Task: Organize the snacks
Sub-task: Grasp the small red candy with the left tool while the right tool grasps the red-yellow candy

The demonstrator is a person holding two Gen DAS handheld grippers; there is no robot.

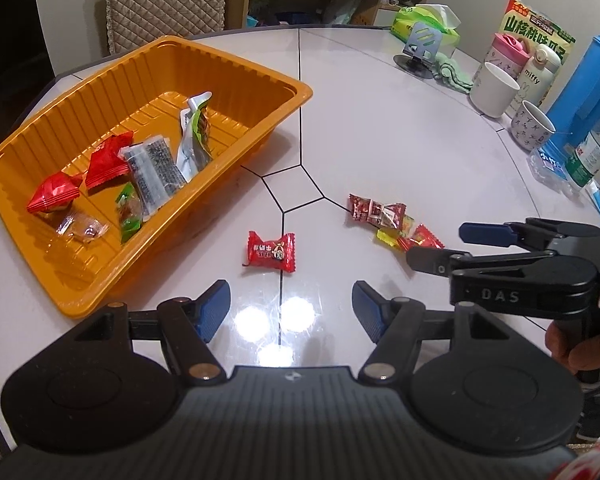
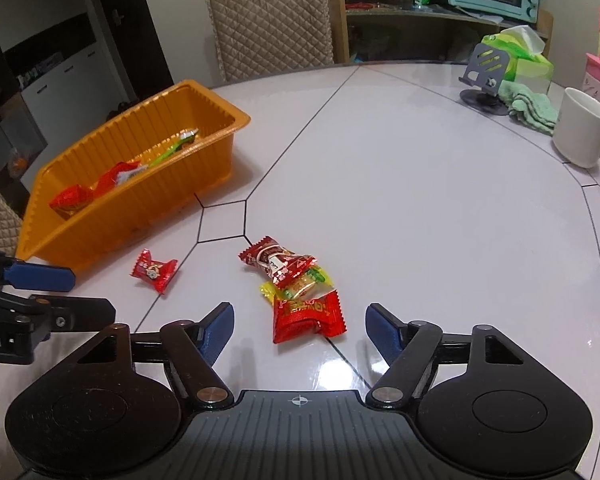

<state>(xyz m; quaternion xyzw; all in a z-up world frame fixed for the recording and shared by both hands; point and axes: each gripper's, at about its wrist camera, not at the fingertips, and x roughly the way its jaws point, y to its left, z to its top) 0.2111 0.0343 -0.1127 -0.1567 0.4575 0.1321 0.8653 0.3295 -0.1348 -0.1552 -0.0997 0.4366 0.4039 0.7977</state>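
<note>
An orange tray (image 1: 260,76) (image 2: 140,216) on the white table holds several wrapped snacks (image 1: 148,168). A red candy (image 1: 271,251) (image 2: 154,274) lies on the table just ahead of my left gripper (image 1: 291,310), which is open and empty. A small pile of wrapped candies lies to the right: a dark red one (image 1: 374,209) (image 2: 278,262), a yellow-green one (image 2: 304,282) and a red packet (image 2: 308,316). My right gripper (image 2: 300,330) is open, its fingers on either side of the red packet. It also shows in the left wrist view (image 1: 440,246).
Along the table's right side stand a white mug (image 1: 494,88) (image 2: 584,132), a patterned cup (image 1: 532,124), a blue jug (image 1: 584,92), bottles, a phone stand (image 1: 420,46) (image 2: 484,72), a green cloth (image 2: 532,106) and a tissue pack (image 2: 528,56). A padded chair (image 2: 272,20) stands behind.
</note>
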